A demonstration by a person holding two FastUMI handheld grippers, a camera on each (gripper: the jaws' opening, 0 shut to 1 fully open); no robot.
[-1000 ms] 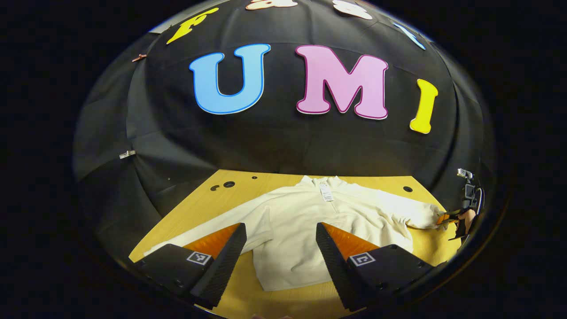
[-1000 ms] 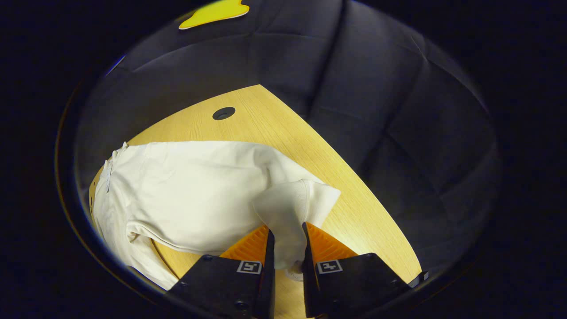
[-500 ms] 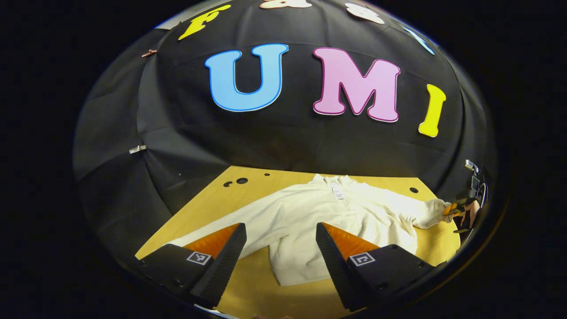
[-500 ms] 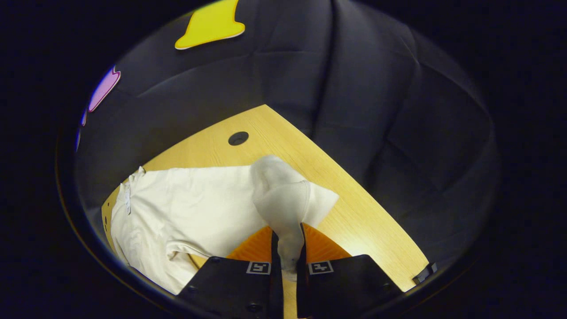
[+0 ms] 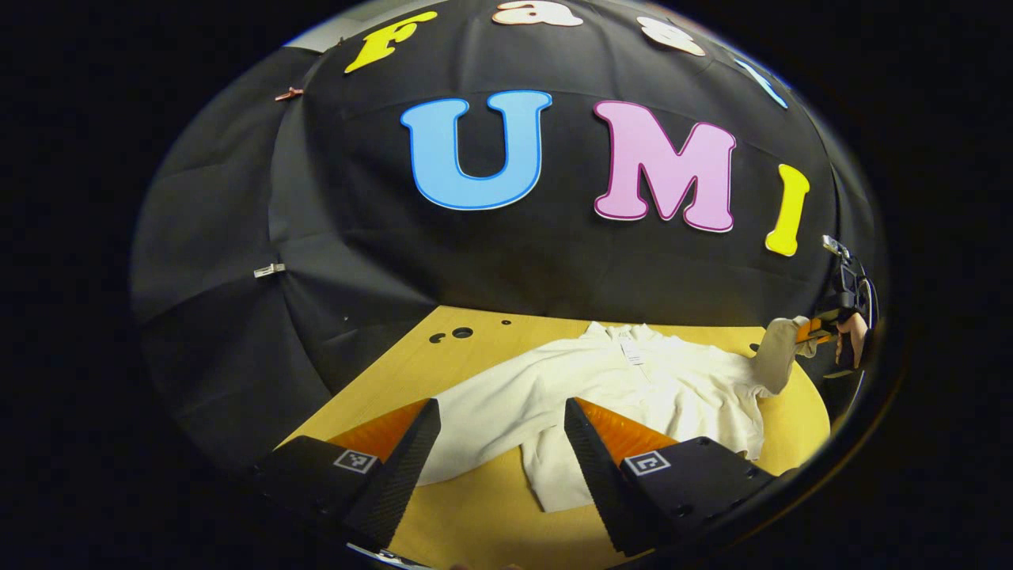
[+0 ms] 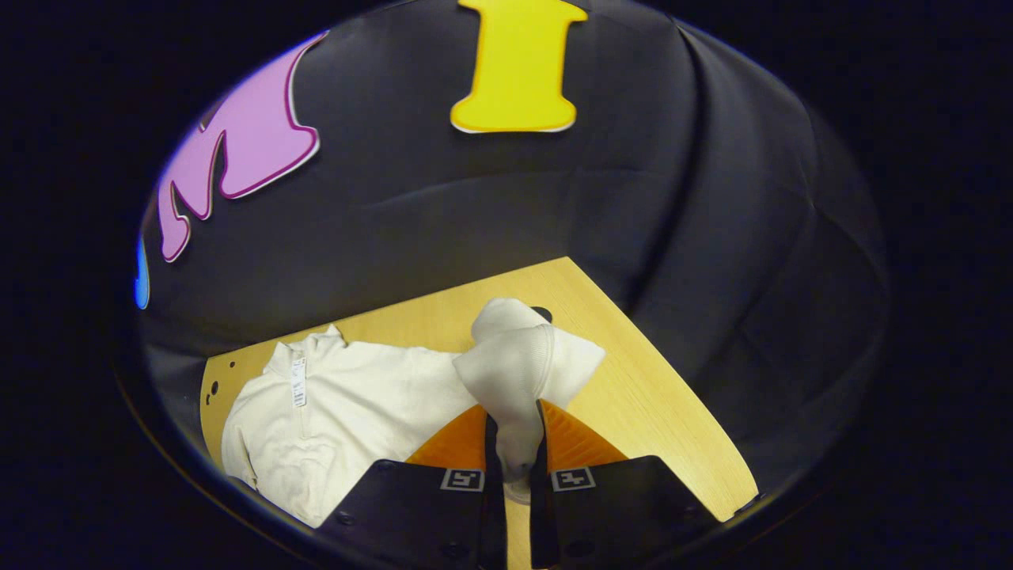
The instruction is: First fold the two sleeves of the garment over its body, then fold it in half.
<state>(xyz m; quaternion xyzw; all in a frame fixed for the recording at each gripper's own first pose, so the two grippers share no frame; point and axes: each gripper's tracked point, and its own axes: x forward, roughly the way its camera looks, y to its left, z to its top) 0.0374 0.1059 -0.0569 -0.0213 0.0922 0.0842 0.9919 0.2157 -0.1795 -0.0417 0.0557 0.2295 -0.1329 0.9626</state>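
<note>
Cream sweater [image 5: 633, 388] flat on wooden table [image 5: 475, 507], collar at 12 o'clock. We see right sleeve cuff [image 6: 514, 372] now lifted off table, higher than half-second ago. Our right gripper [image 6: 513, 467] clamped on cuff. Our left gripper [image 5: 498, 443] wide apart, holding nothing, above sweater's near hem.

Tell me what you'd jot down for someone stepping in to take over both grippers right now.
Right gripper: shut on the right sleeve, cuff lifted off the table.
Left gripper: open, hovering above the garment, holding nothing.
The garment lies flat, collar toward the booth wall; the left sleeve is spread out on the table.
Done: one sleeve grasped. No fold finished.
Left: lay the right sleeve over the body, fold the left sleeve, then fold in half.
</note>
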